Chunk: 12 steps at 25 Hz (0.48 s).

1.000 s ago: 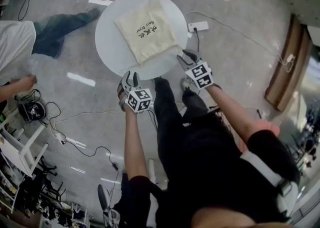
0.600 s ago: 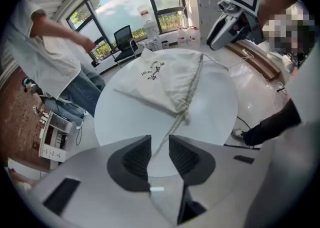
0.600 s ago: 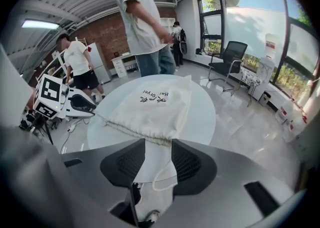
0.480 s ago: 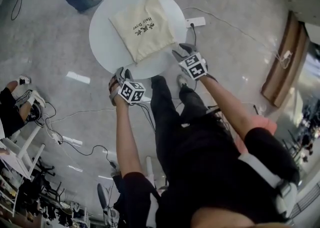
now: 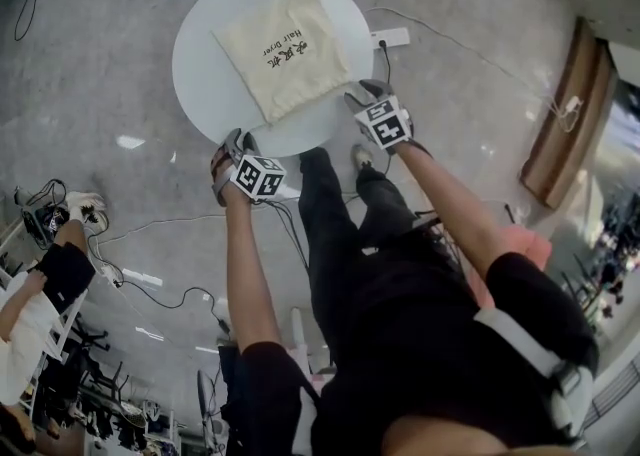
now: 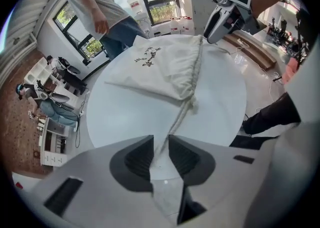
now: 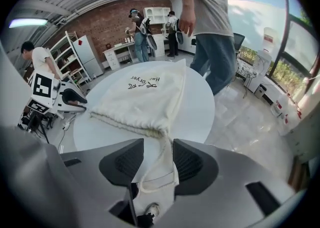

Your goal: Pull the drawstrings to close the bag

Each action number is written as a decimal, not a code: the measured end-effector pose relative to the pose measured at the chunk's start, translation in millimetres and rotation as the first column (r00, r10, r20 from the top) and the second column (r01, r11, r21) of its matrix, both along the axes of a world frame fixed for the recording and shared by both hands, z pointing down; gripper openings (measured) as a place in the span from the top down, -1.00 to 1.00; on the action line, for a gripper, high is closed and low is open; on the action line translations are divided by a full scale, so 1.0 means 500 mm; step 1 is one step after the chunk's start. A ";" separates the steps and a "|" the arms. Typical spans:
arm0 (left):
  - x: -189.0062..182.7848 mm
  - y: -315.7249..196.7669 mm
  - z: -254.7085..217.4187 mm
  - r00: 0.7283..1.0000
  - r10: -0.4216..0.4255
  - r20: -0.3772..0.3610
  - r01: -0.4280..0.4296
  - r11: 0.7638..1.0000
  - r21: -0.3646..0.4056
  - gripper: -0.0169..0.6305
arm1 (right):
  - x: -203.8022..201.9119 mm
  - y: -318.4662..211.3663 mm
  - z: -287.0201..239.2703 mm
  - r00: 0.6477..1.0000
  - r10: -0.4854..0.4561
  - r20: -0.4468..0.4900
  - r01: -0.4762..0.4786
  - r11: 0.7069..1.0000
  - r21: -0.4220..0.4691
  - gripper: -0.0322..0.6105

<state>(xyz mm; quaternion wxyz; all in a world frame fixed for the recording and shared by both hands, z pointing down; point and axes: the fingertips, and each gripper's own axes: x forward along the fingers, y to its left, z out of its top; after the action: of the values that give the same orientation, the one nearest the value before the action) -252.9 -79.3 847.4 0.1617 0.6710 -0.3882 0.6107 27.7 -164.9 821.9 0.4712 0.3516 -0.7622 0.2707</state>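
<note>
A cream drawstring bag (image 5: 285, 49) with dark print lies flat on the round white table (image 5: 200, 74), its gathered mouth facing me. My left gripper (image 5: 233, 144) is at the table's near-left edge. In the left gripper view the left gripper (image 6: 160, 152) is shut on one straight drawstring (image 6: 177, 119) that runs up to the bag (image 6: 160, 69). My right gripper (image 5: 362, 94) is at the near-right edge. In the right gripper view the right gripper (image 7: 158, 159) has its jaws opening, and the other drawstring loop (image 7: 162, 167) hangs slack between them, with neither pad pressing on it.
A person in jeans (image 7: 205, 22) stands just beyond the table. A power strip (image 5: 392, 39) and cables lie on the floor nearby. A wooden bench (image 5: 560, 134) runs along the right. Another person (image 5: 40, 284) sits low at the left by white shelving.
Both grippers sit a little further up and left beside the table's near edge. The person by the table has left the head view. The bag has not moved.
</note>
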 end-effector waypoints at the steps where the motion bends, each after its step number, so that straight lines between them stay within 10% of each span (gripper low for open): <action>1: 0.000 0.000 -0.001 1.000 0.005 0.000 -0.005 1.000 -0.004 0.67 | 0.001 0.000 0.004 1.000 0.001 -0.007 -0.001 1.000 -0.004 0.39; 12: 0.007 0.006 -0.002 0.999 0.046 -0.018 -0.046 0.998 -0.042 0.74 | 0.018 -0.012 0.026 0.999 0.032 -0.043 -0.033 0.999 -0.026 0.39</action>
<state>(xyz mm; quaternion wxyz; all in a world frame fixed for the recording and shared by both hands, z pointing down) -249.2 -76.3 846.6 0.1652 0.6814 -0.3582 0.6166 36.8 -170.8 835.0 0.4874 0.3634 -0.7425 0.2812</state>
